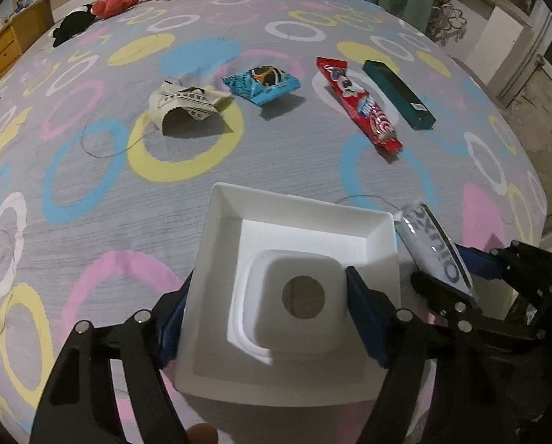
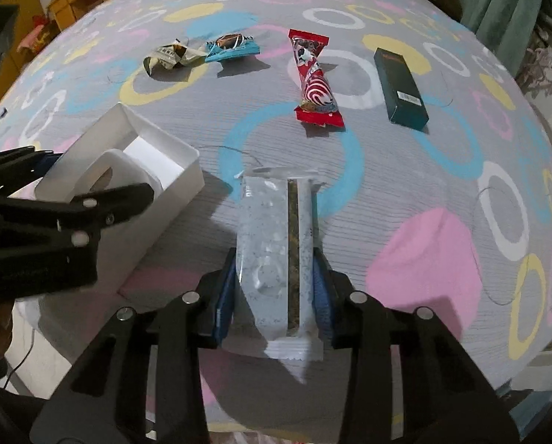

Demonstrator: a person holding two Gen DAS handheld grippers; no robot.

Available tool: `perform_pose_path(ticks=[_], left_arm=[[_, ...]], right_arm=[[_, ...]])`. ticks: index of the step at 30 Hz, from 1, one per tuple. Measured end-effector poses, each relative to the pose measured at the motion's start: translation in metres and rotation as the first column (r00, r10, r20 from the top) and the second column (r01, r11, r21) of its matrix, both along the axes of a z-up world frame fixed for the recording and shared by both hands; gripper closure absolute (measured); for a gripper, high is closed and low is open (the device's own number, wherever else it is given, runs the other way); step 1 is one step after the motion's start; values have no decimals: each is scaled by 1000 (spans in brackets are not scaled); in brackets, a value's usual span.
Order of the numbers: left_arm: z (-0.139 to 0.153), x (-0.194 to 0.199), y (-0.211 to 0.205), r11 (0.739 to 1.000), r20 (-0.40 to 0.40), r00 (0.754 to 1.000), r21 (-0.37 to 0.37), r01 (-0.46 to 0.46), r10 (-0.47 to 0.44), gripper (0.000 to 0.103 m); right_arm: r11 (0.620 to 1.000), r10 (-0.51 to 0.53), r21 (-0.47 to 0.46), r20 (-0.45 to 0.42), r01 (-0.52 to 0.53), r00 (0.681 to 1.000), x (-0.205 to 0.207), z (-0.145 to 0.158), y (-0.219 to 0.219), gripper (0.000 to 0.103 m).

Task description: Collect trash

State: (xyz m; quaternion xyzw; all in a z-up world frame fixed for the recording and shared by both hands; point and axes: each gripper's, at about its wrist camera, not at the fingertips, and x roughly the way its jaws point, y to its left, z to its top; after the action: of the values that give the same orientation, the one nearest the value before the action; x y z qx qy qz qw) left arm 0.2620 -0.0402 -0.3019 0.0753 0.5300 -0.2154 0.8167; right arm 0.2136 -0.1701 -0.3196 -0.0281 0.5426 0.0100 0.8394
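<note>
A: So, the pale grey-white speckled plastic snack wrapper (image 2: 276,244) sits on the bedspread, just right of the white square plastic bin (image 1: 298,222). R gripper (image 2: 276,285) has its blue pads pressed on both long sides of it, narrow gap, gripped near the wrapper's near end.

B: Risk?

A: Thin film, prob. slippery. Pinched at one end, so the far end could droop and catch the bin's rim on the way over, or slide out.

B: And the L gripper (image 1: 264,318)?

A: Fairly wide, fingers straddling the bin's near part; left pad outside the wall, right pad inside by the white rounded insert with a round hole (image 1: 301,296). Looks closed on it, steadying it. If that hold's loose, bin may shift on the soft bed.

B: Rest of it?

A: Farther off, well apart: crumpled cream paper wrapper (image 1: 187,105), blue foil snack packet (image 1: 263,83), red candy wrapper (image 1: 361,105), dark teal carton (image 1: 398,94). All still to collect, I'd judge.
</note>
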Motion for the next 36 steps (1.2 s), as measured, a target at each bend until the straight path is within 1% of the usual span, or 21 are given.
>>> perform_pose_path(ticks=[2,4,5,7,9,13,15,18,19,23,29,36], left_arm=[[1,-3,0,1000,6,1000,-2,-3,3,30],[6,-6,1,1000,11,1000,-27,-9,10,31],[11,-8,1,999,25,1000,-33,-12,13,31],[18,-12,-1,1000,53,999,-30,-6,8,31],[25,-13,0,999,68,998,-51,-12,15,31],[29,-11,5,998,84,995,-47,-51,55,31],[29,-10,6,997,96,993,-30,-70,73,30],[35,-12,11,994,125,986,-23,-106,108,30],[38,-13,12,992,140,982,-10,-128,128,30],[48,-18,19,986,177,970,-16,-165,165,30],[51,-24,24,982,198,962,-4,-191,188,30],[61,-46,26,977,246,946,-6,-214,209,30]], right_arm=[[1000,-2,-9,4,2,1000,1,0,1,66],[1000,-5,-3,6,5,1000,1,2,0,67],[1000,-11,10,4,11,1000,1,4,-2,67],[1000,-15,6,8,15,1000,-2,8,-3,67],[1000,-21,-3,17,21,1000,-6,14,-3,67],[999,-36,8,31,36,999,-14,20,-6,67],[999,-37,8,39,36,999,-18,23,-6,66],[999,-39,9,48,39,998,-24,28,-6,66],[999,-40,10,52,40,998,-25,31,-7,66],[999,-40,10,69,39,997,-32,39,-5,66],[999,-36,12,95,35,995,-44,53,-8,66],[999,-35,23,129,33,991,-65,70,-9,66]])
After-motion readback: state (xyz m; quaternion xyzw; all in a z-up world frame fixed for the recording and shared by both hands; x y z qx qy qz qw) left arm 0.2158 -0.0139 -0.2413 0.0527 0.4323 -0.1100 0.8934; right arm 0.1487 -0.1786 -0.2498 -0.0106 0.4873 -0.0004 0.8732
